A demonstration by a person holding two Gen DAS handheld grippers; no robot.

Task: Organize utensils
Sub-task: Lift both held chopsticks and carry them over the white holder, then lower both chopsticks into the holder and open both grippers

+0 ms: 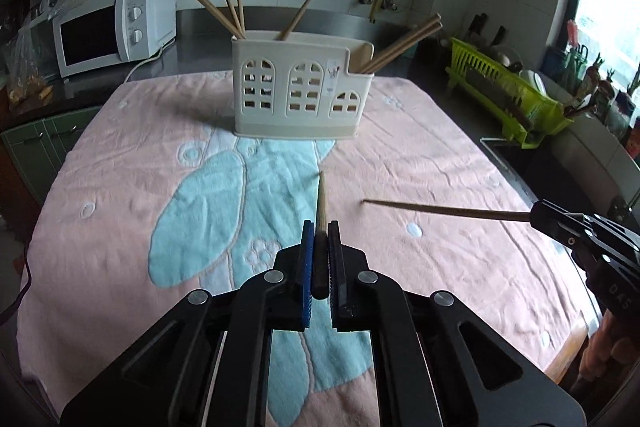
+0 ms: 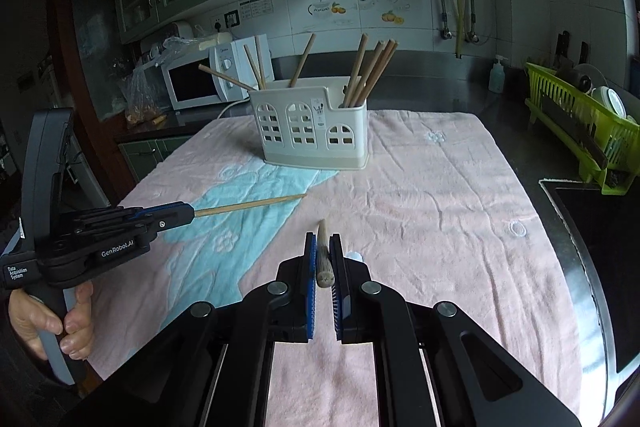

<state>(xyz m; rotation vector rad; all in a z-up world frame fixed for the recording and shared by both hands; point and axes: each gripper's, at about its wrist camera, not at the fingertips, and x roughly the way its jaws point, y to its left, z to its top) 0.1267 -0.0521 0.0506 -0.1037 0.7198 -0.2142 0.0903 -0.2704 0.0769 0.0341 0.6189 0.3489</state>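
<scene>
A cream utensil holder (image 1: pixel 298 95) with arched window cut-outs stands upright — wooden chopsticks (image 1: pixel 236 7) lean out of its compartments. Two more wooden chopsticks point toward the holder — one (image 1: pixel 321 199) in front, another (image 1: pixel 444 209) to its right.

Right gripper (image 2: pixel 323 245) clamps a chopstick (image 2: pixel 322 255) over the pink towel (image 2: pixel 440 227). Left gripper (image 2: pixel 188 213) grips another chopstick (image 2: pixel 250 205) at the towel's left edge. The cream holder (image 2: pixel 312 131) stands near the far edge.

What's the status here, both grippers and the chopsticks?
Left gripper shut on a chopstick. Right gripper shut on another chopstick. Holder upright on the towel, already stocked. Path to it open.
</scene>
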